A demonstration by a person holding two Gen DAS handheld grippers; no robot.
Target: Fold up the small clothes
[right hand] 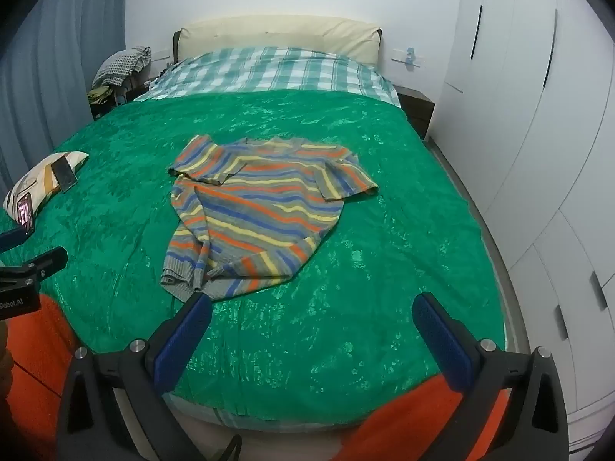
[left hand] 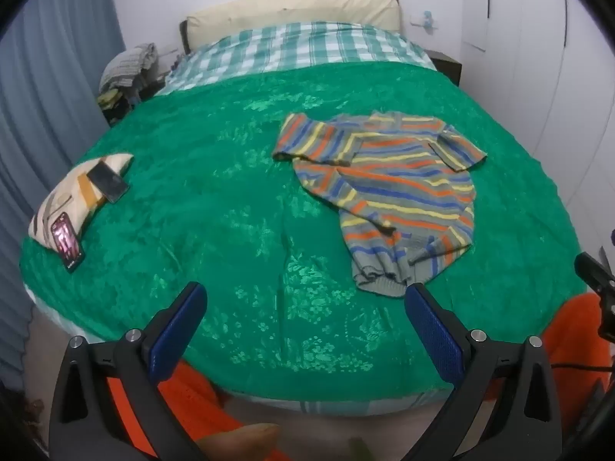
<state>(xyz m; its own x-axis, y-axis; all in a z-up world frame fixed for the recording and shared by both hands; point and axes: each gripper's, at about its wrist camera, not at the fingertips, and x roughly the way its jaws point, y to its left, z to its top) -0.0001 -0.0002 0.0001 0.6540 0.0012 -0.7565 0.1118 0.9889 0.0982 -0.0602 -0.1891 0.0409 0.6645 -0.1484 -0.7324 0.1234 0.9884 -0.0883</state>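
A small striped sweater (left hand: 396, 188) in grey, orange, blue and yellow lies crumpled on the green bedspread (left hand: 230, 192), sleeves out to both sides, hem toward me. It also shows in the right wrist view (right hand: 261, 215). My left gripper (left hand: 303, 299) is open and empty above the bed's near edge, its right finger just short of the sweater's hem. My right gripper (right hand: 311, 307) is open and empty, its left finger close to the hem. The left gripper shows at the left edge of the right wrist view (right hand: 34, 265).
A small pillow (left hand: 73, 196) with two phones (left hand: 107, 182) on it lies at the bed's left edge. A checked sheet (left hand: 300, 46) and headboard cushion (left hand: 292, 11) are at the far end. White wardrobes (right hand: 538, 134) stand at right, curtains (left hand: 42, 88) at left.
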